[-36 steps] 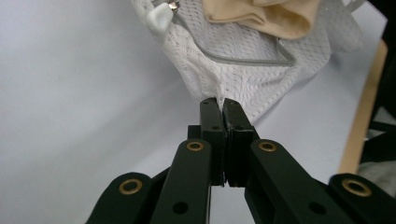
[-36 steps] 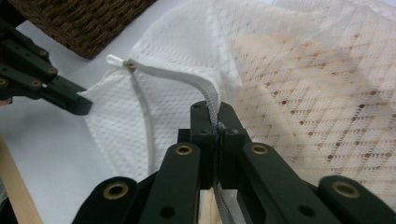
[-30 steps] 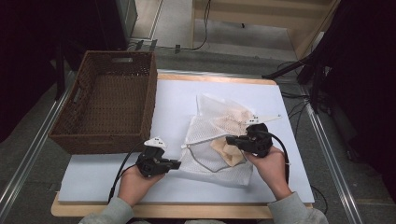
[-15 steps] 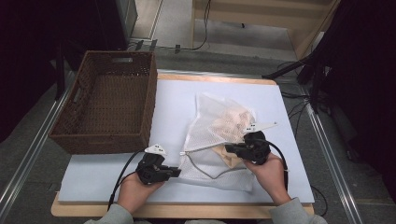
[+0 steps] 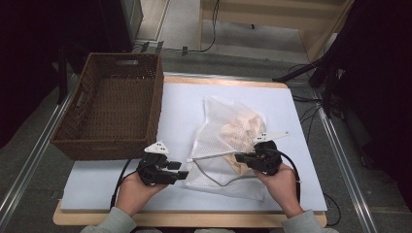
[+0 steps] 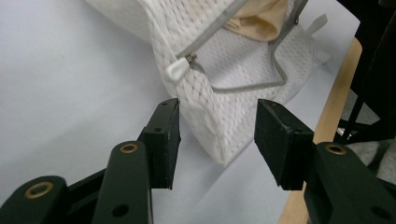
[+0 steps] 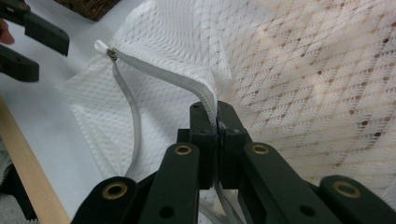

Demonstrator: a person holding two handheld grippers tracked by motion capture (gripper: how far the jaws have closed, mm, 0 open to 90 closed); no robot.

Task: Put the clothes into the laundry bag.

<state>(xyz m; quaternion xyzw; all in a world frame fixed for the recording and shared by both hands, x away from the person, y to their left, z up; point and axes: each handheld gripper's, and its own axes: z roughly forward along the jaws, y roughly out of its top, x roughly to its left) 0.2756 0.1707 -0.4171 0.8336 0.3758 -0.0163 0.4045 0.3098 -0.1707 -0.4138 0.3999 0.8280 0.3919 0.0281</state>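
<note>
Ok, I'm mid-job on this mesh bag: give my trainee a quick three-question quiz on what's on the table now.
1. True or false: the right gripper is shut on the mesh bag's zipper edge.
2. Which gripper's jaws are apart with nothing pressed between them: A left, B right?
3. What stands at the table's far left?

Key
1. True.
2. A: the left gripper has just been opening, with the bag's corner lying loose beyond its jaws.
3. A brown wicker basket.

black grippers [image 5: 182,174], brass rivets; grey sleeves [image 5: 109,224]
</note>
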